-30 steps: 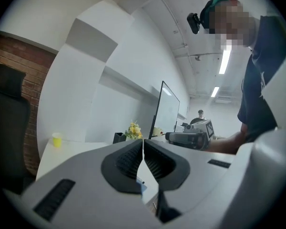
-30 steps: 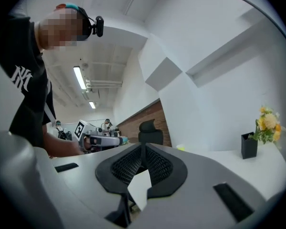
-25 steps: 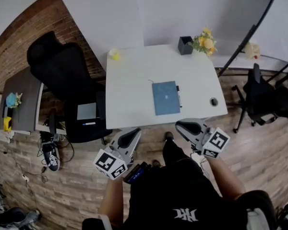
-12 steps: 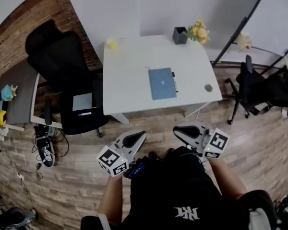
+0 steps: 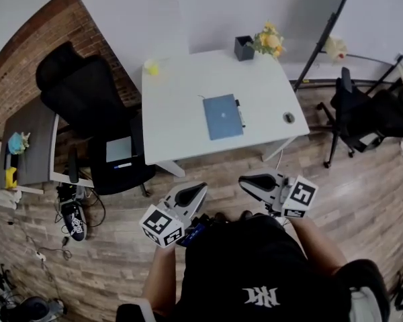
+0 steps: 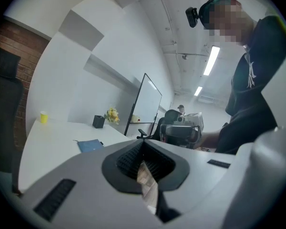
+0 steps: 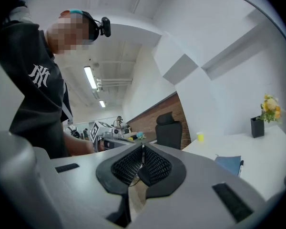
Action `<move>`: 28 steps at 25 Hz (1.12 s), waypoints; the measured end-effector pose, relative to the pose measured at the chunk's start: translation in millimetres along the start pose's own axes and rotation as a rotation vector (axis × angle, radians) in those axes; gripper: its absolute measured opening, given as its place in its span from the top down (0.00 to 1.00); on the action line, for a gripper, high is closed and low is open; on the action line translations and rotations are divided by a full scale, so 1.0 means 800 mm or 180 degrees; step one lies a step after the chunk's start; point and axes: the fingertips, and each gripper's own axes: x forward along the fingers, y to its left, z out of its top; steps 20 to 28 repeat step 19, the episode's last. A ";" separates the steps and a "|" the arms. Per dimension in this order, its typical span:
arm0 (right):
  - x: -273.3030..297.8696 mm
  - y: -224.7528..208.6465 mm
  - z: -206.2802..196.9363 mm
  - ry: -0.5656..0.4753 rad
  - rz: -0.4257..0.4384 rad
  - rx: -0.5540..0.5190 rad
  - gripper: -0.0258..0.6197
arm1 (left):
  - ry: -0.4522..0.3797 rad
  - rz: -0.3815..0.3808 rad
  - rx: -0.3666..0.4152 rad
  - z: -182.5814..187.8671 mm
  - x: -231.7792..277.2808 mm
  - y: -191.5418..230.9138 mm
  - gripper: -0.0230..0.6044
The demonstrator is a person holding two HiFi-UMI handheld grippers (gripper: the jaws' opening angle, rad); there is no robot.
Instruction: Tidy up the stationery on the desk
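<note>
Since the fingers of the left gripper (image 5: 196, 192) and the right gripper (image 5: 248, 182) are pressed together with nothing between them, both hang empty above the floor, short of the white surface (image 5: 181, 113). On it lies one flat blue notebook (image 5: 222, 116), with one dark pen (image 5: 239, 113) just beside its right edge. One dark pen holder (image 5: 244, 47) stands at the far edge, one yellow cup (image 5: 151, 67) at the far left corner, one small round object (image 5: 289, 117) near the right edge
</note>
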 end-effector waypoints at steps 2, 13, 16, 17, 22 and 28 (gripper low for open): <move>-0.006 0.000 -0.009 0.0024 -0.0035 0.0045 0.89 | -0.0001 0.0026 0.0004 0.003 -0.003 0.000 0.96; 0.009 -0.016 -0.012 -0.0022 -0.0091 0.0032 0.89 | 0.0079 0.0102 0.0015 0.001 -0.011 0.020 0.96; 0.009 -0.017 -0.016 -0.0015 -0.0120 0.0086 0.89 | 0.0068 0.0107 0.0004 0.000 -0.013 0.023 0.96; 0.009 -0.017 -0.017 -0.0008 -0.0123 0.0093 0.89 | 0.0062 0.0109 -0.0003 -0.001 -0.013 0.023 0.96; 0.010 -0.018 -0.019 0.0005 -0.0125 0.0100 0.89 | 0.0050 0.0112 -0.0017 -0.002 -0.014 0.025 0.96; 0.010 -0.018 -0.019 0.0005 -0.0125 0.0100 0.89 | 0.0050 0.0112 -0.0017 -0.002 -0.014 0.025 0.96</move>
